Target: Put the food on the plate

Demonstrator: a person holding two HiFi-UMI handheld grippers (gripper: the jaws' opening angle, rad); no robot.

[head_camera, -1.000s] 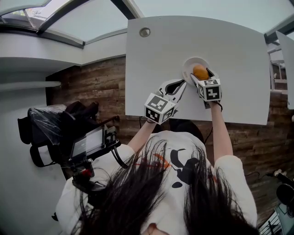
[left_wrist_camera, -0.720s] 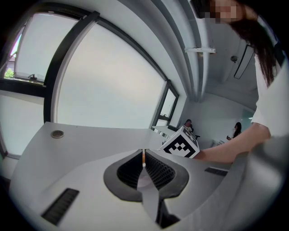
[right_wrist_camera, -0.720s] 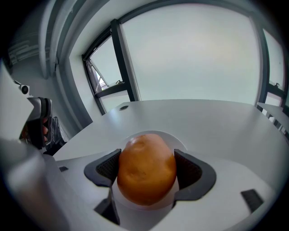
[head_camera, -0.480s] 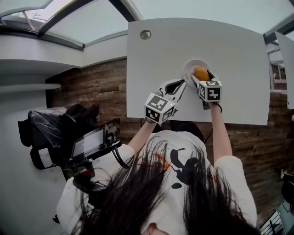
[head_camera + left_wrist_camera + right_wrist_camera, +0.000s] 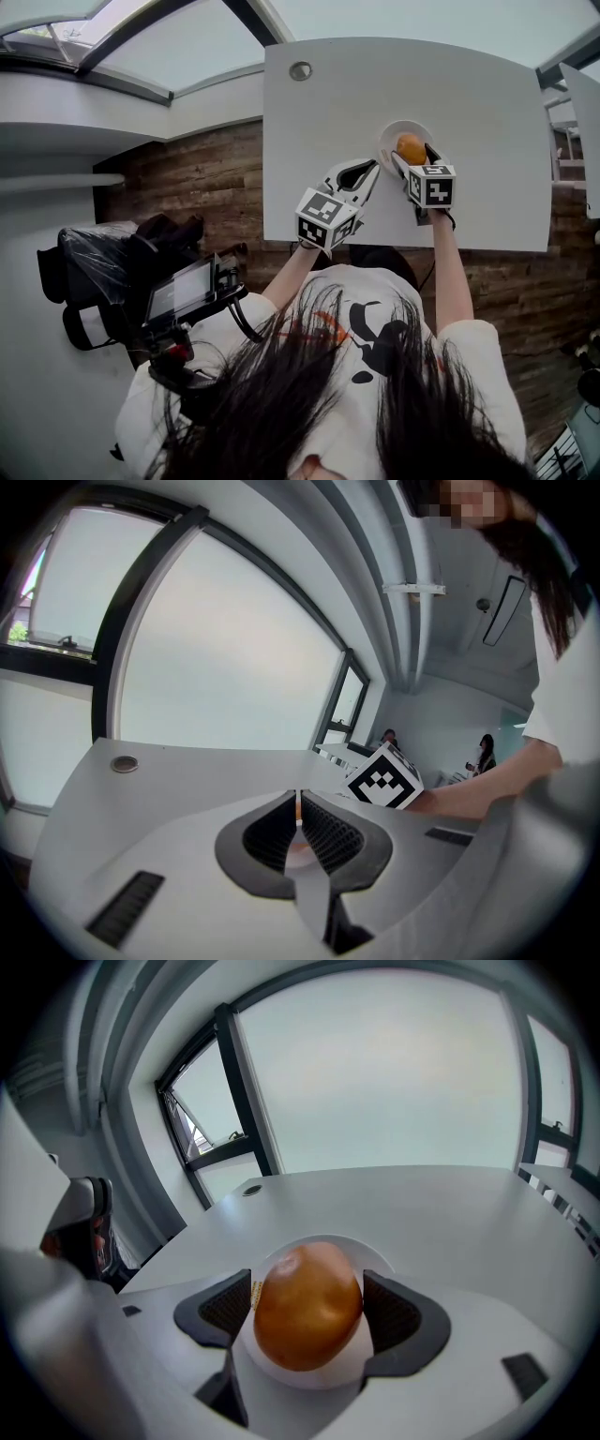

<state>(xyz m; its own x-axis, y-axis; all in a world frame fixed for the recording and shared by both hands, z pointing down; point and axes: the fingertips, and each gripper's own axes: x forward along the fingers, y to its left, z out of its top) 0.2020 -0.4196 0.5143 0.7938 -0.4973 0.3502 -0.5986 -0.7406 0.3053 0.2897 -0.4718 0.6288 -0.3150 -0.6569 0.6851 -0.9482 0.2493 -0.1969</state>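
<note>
— Where is the food [image 5: 307, 1305] found?

— It is seen on the white plate [image 5: 373, 1258], near the middle of the white table [image 5: 469, 84]. It is rounded, glossy and orange-brown, and the plate's rim is shown around it in the right gripper view.

— How are the jaws of the right gripper [image 5: 412, 159] set?

— They are closed against the food, one dark ribbed pad pressed to each side. In the head view the gripper is brought in from about 5 o'clock of the plate, and its marker cube is held just behind the jaws.

— And the left gripper [image 5: 298, 808]?

— Its jaws are drawn together, with the tips met and nothing held between them. In the head view it is placed at about 8 o'clock of the plate, just beside the rim, with the tips pointed toward 2 o'clock. Whether the rim is touched cannot be told.

— What is seen past the left jaws?

— The right gripper's marker cube [image 5: 384, 778] is seen at about 1 o'clock of them, with a forearm behind it.

— Is anything else marked on the table?

— A small round cap [image 5: 300, 70] is set into the tabletop at about 10 o'clock of the plate, well apart from it. It is also picked up in both gripper views.
</note>
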